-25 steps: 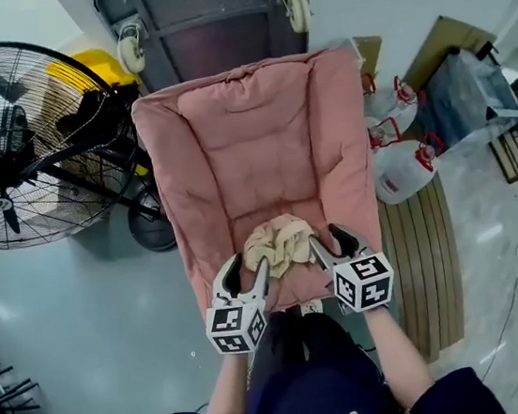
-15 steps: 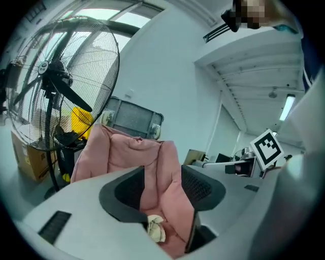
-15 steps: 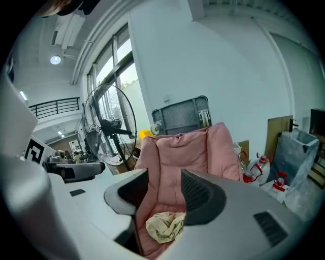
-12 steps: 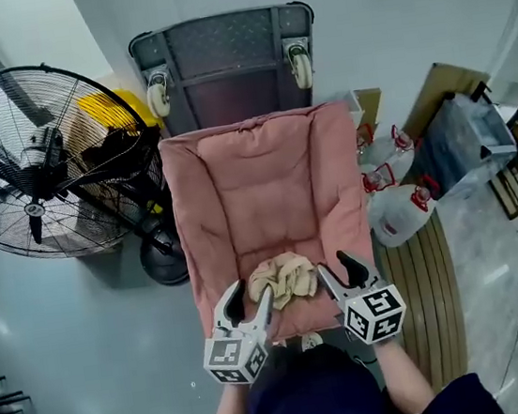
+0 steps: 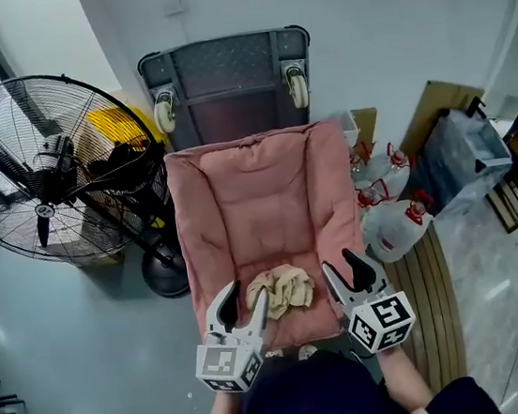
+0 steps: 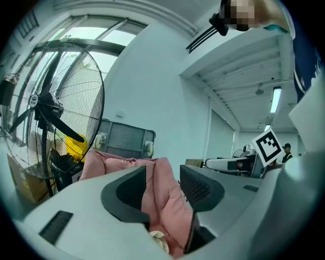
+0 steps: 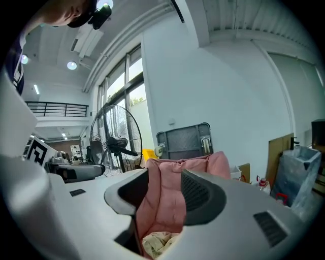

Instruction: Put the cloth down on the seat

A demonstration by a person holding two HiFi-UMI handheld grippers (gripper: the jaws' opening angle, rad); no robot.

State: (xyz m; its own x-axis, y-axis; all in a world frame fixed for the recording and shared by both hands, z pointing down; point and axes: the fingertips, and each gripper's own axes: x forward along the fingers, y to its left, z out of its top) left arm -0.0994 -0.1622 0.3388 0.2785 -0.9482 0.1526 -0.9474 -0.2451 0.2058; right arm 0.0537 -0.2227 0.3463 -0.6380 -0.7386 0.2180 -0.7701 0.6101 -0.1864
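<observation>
A small, crumpled, cream-coloured cloth [image 5: 282,291] lies on the near edge of the soft pink padded seat [image 5: 258,201]. It rests in the middle of that edge and no gripper holds it.

The left gripper [image 5: 244,296] is just to the left of the cloth, and the right gripper [image 5: 343,271] is just to the right of it. The cloth sits between them, a little ahead and below. In each gripper view the cloth shows low down, under the jaws and not inside them.

The left gripper's jaws stand apart with nothing between them but the pink seat far behind. They have just been closing a little, and they are closing on nothing. The right gripper's jaws also stand apart and are empty.

From above, the left gripper's inner tip looks a bit nearer to the cloth than the right one does. The cloth is a bunched lump, a little wider from left to right than from near to far.

The job looks done, since the cloth is already down on the seat. If someone wanted it again, either gripper would have to go down and inward to reach it.
</observation>
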